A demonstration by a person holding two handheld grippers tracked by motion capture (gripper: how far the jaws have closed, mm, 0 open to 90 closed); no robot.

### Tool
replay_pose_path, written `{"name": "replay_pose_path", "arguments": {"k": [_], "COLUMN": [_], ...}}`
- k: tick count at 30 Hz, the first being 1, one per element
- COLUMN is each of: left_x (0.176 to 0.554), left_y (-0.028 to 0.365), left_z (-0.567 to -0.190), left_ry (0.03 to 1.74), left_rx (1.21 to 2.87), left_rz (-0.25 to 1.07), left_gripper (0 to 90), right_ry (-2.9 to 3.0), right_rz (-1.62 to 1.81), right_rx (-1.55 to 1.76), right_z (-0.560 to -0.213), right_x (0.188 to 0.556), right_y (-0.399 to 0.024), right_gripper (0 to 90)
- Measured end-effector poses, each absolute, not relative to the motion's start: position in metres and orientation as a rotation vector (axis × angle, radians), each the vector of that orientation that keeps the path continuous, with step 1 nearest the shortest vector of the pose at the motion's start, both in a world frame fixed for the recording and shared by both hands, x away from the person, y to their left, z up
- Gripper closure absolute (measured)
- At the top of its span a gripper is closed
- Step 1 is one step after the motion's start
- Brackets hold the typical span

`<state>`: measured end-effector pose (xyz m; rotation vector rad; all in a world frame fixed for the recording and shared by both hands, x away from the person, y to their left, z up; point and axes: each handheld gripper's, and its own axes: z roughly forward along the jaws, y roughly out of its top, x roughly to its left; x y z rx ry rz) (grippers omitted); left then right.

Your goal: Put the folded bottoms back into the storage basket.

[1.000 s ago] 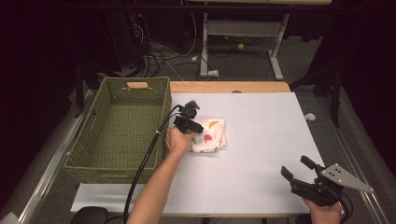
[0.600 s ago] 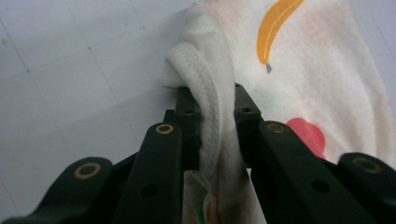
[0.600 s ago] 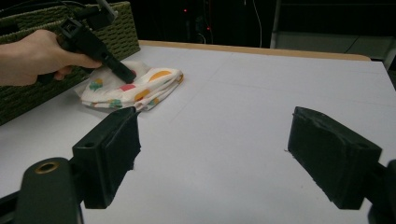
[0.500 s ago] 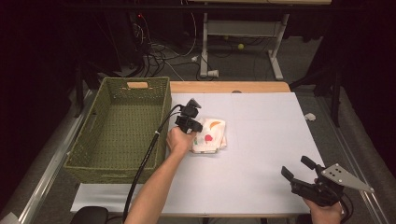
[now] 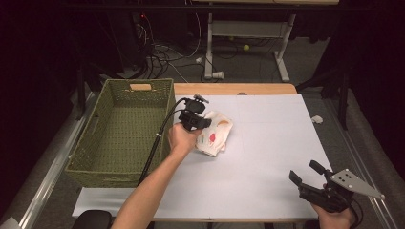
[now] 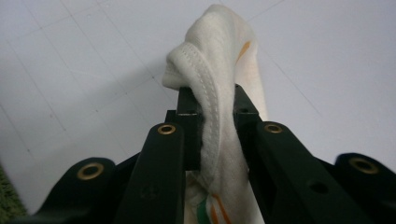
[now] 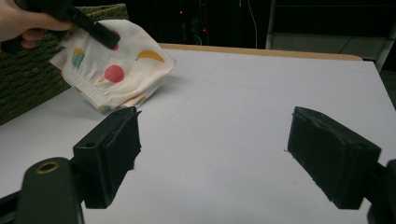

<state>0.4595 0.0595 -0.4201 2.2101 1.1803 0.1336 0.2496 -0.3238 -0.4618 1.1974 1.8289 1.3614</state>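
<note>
**Left claw clamps a printed cloth beside the basket; right claw waits with jaws spread**

The left claw [image 5: 195, 120] is clenched on a small white cloth [image 5: 215, 134] printed with fruit shapes, near the middle of the white worktop [image 5: 267, 157]. In the left gripper view the two black jaws press in from either side on a stitched fold of the cloth [image 6: 219, 93], which bunches up above the jaw tips and hangs down between them. The high view shows the person's left hand [image 5: 180, 139] wrapped around the tool, forearm coming in from the bottom edge, a black cable trailing back along it.

The cloth lies just beside the right wall of a green woven basket [image 5: 119, 129], which sits on the left part of the worktop. From the right gripper view the cloth [image 7: 116, 70] looks partly lifted at the gripped end, its lower hem close to the white surface; a red round shape and a yellow banana show on it. Whether the hem touches the worktop is hard to tell.

The right claw [image 5: 305, 183] is well apart from the cloth, at the near right corner of the worktop, held in the person's right hand [image 5: 334, 217]. Its jaws stand wide and hold nothing, with bare white surface between them in the right gripper view [image 7: 215, 158]. A grey three-cornered plate sits on top of it.
</note>
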Motion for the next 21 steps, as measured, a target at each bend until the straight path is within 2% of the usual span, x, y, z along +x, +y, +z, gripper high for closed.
{"name": "replay_pose_path", "arguments": {"k": [21], "left_x": [0.438], "left_y": [0.074], "left_z": [-0.389], "left_ry": [1.095], "left_rx": [2.169], "left_rz": [0.109], "left_gripper": [76.9], "right_ry": [1.823], "right_rz": [1.352], "right_rx": [1.204], "right_z": [-0.462], "right_x": [0.249], "right_y": [-0.325], "right_gripper": [17.8]}}
